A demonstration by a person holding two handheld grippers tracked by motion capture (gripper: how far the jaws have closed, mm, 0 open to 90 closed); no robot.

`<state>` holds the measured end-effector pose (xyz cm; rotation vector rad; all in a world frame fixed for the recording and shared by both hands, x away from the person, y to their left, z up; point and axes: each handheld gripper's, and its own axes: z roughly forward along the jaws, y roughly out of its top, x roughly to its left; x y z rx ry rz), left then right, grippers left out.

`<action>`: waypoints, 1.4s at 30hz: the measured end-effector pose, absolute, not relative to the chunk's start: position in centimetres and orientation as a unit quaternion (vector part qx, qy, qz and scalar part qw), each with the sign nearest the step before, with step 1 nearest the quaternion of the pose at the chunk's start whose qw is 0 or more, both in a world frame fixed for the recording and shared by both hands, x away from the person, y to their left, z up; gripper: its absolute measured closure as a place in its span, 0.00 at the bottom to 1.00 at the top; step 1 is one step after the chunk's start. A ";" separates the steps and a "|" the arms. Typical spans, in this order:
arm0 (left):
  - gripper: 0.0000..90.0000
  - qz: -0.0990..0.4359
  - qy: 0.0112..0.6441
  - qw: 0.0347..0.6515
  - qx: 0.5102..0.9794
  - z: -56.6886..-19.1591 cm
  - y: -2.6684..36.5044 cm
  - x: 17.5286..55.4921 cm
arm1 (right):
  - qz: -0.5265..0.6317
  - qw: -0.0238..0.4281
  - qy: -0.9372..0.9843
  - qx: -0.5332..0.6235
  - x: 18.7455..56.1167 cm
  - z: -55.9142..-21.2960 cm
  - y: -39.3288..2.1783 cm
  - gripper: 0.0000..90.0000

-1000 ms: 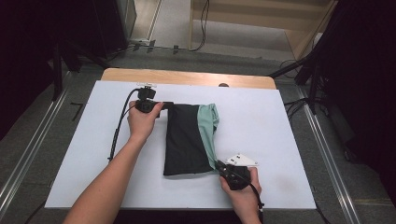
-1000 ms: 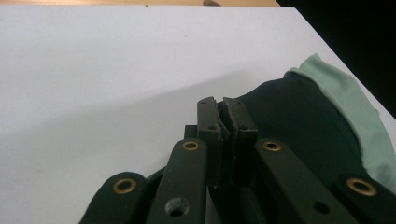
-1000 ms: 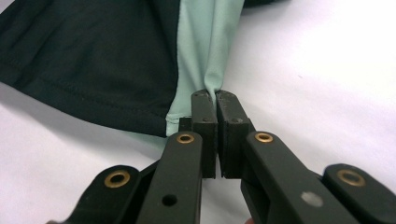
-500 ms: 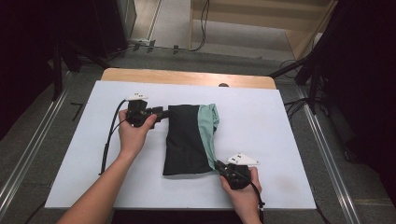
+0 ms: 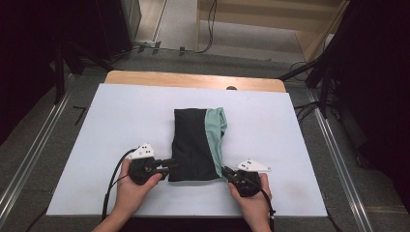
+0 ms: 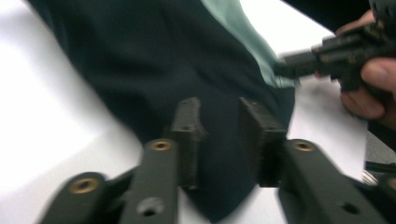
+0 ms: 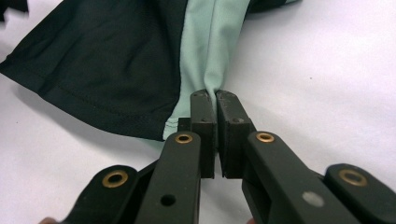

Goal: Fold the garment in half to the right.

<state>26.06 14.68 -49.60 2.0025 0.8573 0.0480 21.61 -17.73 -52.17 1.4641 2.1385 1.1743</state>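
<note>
While the folded garment (image 5: 196, 145) lies mid-counter (image 5: 290, 193) | right gripper (image 7: 215, 100) fingers pinch its near green corner, pinning the fold | left gripper (image 6: 219, 135), fingers just parted and empty, lines up on the near black corner

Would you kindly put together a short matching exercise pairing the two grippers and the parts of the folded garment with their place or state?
Column one:
1. left gripper
2. right gripper
3. black part of the garment
4. mint-green part of the garment

Column two:
A. jaws pinched shut on the garment's near green edge
B. the narrower strip along the garment's right side in the high view
C. jaws apart, at the garment's near left corner
D. the wider panel on the garment's left side in the high view

Pairs: 1-C, 2-A, 3-D, 4-B
</note>
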 end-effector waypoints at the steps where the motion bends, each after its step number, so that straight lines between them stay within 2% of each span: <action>1: 0.63 0.019 0.353 0.460 0.815 -49.9 14.7 25.6 | 0.408 0.147 0.743 0.510 21.6 -52.2 -17.7 0.94; 3: 0.56 0.041 0.357 0.441 0.823 -50.3 14.5 24.9 | 0.407 0.148 0.745 0.508 21.7 -52.2 -17.7 0.94; 5: 0.54 0.068 0.358 0.415 0.834 -50.7 13.9 24.5 | 0.406 0.148 0.745 0.508 21.8 -52.3 -17.6 0.94; 6: 0.60 0.070 0.355 0.411 0.837 -50.8 13.7 24.5 | 0.406 0.148 0.745 0.508 21.8 -52.3 -17.7 0.94; 9: 0.87 0.063 0.348 0.404 0.844 -51.0 13.4 24.6 | 0.407 0.147 0.745 0.508 21.8 -52.3 -17.7 0.94; 10: 0.92 0.061 0.347 0.406 0.843 -51.0 13.5 24.5 | 0.407 0.146 0.745 0.508 21.8 -52.3 -17.8 0.94; 18: 0.93 0.065 0.343 0.407 0.844 -51.3 14.3 24.2 | 0.401 0.143 0.751 0.504 22.1 -52.5 -18.1 0.95; 20: 0.88 0.061 0.341 0.408 0.845 -51.3 14.4 24.1 | 0.402 0.136 0.752 0.505 22.1 -52.5 -18.2 0.94; 22: 0.79 0.051 0.338 0.416 0.843 -51.2 14.7 24.0 | 0.404 0.131 0.750 0.506 22.1 -52.5 -18.3 0.92; 26: 0.70 0.043 0.331 0.443 0.832 -50.7 15.5 23.8 | 0.430 0.118 0.749 0.490 22.0 -52.4 -18.8 0.80; 31: 0.48 0.065 0.323 0.467 0.821 -50.2 16.0 23.4 | 0.458 0.134 0.750 0.459 21.6 -51.7 -19.0 0.63; 35: 0.31 0.071 0.317 0.493 0.807 -49.8 16.4 23.2 | 0.484 0.159 0.744 0.432 21.2 -51.0 -19.1 0.42; 39: 0.14 0.085 0.314 0.507 0.798 -49.5 16.8 23.1 | 0.495 0.172 0.740 0.421 20.9 -50.3 -19.2 0.15; 42: 0.08 0.088 0.311 0.522 0.789 -49.2 17.3 23.1 | 0.502 0.173 0.739 0.415 20.8 -49.7 -19.4 0.04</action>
